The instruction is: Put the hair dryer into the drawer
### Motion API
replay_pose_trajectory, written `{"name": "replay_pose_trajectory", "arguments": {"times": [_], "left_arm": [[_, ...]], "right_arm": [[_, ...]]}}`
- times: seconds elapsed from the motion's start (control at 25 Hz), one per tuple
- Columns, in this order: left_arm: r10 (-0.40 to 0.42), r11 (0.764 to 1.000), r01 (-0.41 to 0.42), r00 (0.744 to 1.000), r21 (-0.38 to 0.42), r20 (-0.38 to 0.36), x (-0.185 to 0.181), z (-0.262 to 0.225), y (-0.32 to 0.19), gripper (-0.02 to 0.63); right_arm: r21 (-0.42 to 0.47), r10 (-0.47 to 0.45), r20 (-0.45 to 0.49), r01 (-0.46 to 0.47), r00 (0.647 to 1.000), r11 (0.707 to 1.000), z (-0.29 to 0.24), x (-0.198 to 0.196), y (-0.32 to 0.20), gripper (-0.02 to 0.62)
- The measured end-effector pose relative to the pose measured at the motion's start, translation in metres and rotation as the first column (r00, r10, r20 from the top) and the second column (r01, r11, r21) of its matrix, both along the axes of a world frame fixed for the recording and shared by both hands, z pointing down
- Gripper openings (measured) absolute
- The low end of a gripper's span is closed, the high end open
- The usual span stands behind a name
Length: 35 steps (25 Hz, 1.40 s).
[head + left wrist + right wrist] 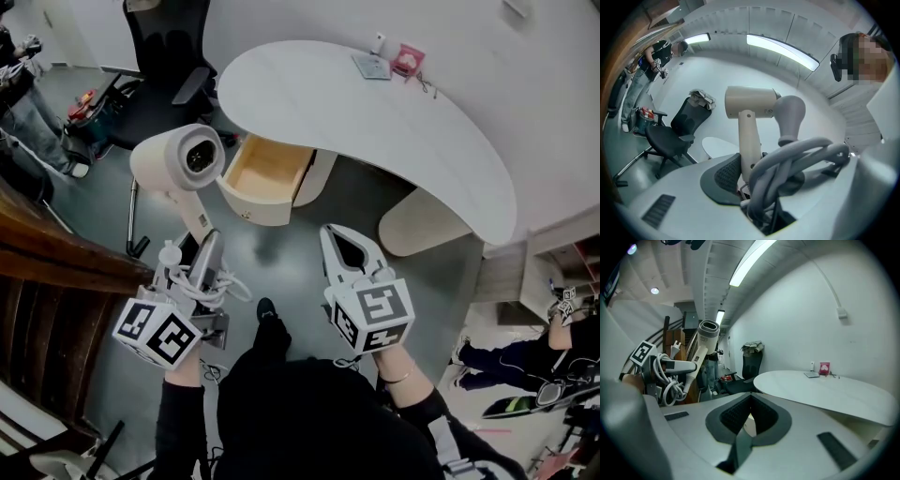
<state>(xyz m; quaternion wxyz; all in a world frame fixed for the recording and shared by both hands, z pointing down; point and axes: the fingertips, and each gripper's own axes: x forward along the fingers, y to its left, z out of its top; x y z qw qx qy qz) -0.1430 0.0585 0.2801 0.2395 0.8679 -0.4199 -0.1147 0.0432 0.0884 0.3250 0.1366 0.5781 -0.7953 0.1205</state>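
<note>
**Carrying step.** The left gripper (207,246) jaws pinch the hair dryer (178,159) by its handle, beside the open drawer (281,212) under the desk (375,122). The coiled cord (202,286) hangs at the jaws. The right gripper (330,234) jaws meet at the tips, empty. The dryer is best lowered level, clearing the drawer's front wall, with the cord tucked in.

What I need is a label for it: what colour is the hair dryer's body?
Cream, on barrel and handle alike. The hair dryer shows best in the left gripper view.
</note>
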Motion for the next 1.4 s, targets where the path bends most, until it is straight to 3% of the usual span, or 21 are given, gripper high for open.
{"name": "replay_pose_trajectory", "arguments": {"times": [0.4, 0.72, 1.08, 1.4], "left_arm": [[0.096, 0.994, -0.096, 0.995, -0.042, 0.007, -0.015, 0.015, -0.063, 0.158], [0.189, 0.974, -0.177, 0.979, -0.141, 0.078, -0.008, 0.051, -0.085, 0.158], [0.303, 0.929, -0.259, 0.943, -0.264, 0.139, 0.014, 0.092, -0.099, 0.156], [0.401, 0.87, -0.295, 0.89, -0.395, 0.218, 0.031, 0.129, -0.116, 0.156]], "right_arm": [[-0.031, 0.068, -0.036, -0.069, 0.997, 0.997, 0.004, -0.019, -0.061, 0.005], [-0.065, 0.11, -0.055, -0.113, 0.992, 0.991, 0.017, -0.015, -0.075, 0.005], [-0.092, 0.125, -0.046, -0.128, 0.991, 0.987, 0.032, -0.005, -0.099, 0.005], [-0.133, 0.14, -0.032, -0.143, 0.99, 0.981, 0.048, 0.013, -0.127, 0.005]]}}
